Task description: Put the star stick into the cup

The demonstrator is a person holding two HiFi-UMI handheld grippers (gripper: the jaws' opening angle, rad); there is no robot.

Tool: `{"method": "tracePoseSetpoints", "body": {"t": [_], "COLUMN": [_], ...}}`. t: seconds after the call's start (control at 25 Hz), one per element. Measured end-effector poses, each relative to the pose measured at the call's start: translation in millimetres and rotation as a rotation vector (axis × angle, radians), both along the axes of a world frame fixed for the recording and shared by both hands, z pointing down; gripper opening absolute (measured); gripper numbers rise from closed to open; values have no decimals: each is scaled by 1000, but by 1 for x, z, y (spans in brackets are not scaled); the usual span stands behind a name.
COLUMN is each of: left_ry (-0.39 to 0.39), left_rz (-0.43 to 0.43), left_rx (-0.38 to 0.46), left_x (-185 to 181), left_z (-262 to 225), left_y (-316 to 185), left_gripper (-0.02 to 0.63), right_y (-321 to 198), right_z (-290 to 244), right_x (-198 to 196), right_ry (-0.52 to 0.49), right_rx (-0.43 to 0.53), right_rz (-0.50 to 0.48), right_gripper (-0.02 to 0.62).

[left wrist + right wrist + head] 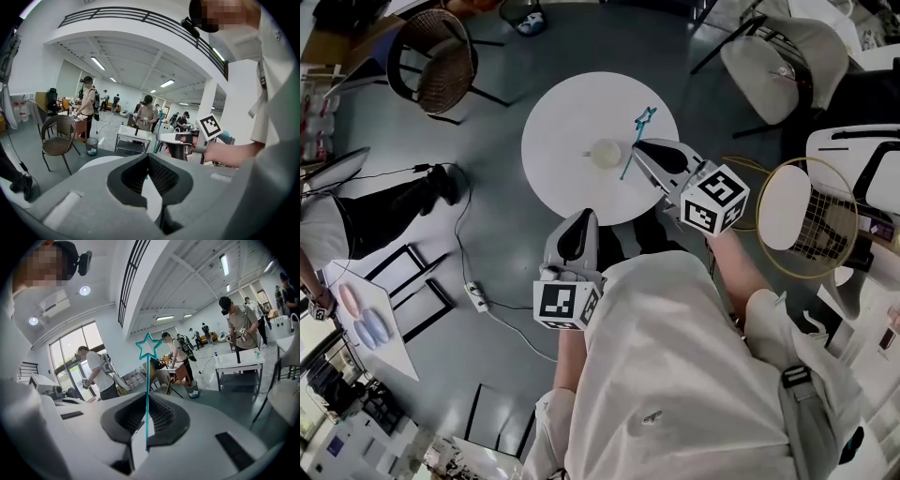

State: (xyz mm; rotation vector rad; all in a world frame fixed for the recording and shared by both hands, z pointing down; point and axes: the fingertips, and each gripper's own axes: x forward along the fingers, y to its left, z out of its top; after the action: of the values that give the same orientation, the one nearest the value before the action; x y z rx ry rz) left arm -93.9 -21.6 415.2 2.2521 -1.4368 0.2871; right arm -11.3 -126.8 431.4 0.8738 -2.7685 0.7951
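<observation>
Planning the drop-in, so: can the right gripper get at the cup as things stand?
Probably yes. The right gripper, shut on the star stick, is close beside the cup; nothing stands between them on the white table, and the left gripper is off at its near edge.

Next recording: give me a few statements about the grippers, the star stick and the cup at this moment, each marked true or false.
1. The teal star-topped stick is clamped in the right gripper. True.
2. The stick stands inside the white cup. False: it is in the gripper's jaws, beside the cup.
3. The left gripper holds the cup. False: it holds nothing and is apart from the cup.
4. The cup stands on the round white table. True.
</observation>
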Motion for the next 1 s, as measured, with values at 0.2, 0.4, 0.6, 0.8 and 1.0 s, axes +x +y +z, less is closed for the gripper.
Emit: {"method": "tracePoseSetpoints", "body": {"t": [0.2, 0.4, 0.6, 0.8, 1.0], "left_ry": [3, 2, 5, 2, 6], "left_rz": [1, 4, 6, 27, 38], "left_rx": [-9, -23, -38, -50, -60], "left_x": [-8, -14, -19, -16, -18], "left_z": [1, 4, 10, 17, 21], "left_y": [-4, -11, -18, -22, -26], "left_gripper": [11, 11, 11, 11, 11], "right_y": [-10, -23, -36, -45, -53], "right_z": [9, 21, 41, 65, 92], "right_x": [-7, -18, -28, -32, -32], "right_ry": [13, 37, 50, 69, 103], "right_rx": [-16, -21, -38, -50, -61], "right_rz": [10, 1, 6, 16, 54], "right_gripper": [26, 26, 26, 26, 26]}}
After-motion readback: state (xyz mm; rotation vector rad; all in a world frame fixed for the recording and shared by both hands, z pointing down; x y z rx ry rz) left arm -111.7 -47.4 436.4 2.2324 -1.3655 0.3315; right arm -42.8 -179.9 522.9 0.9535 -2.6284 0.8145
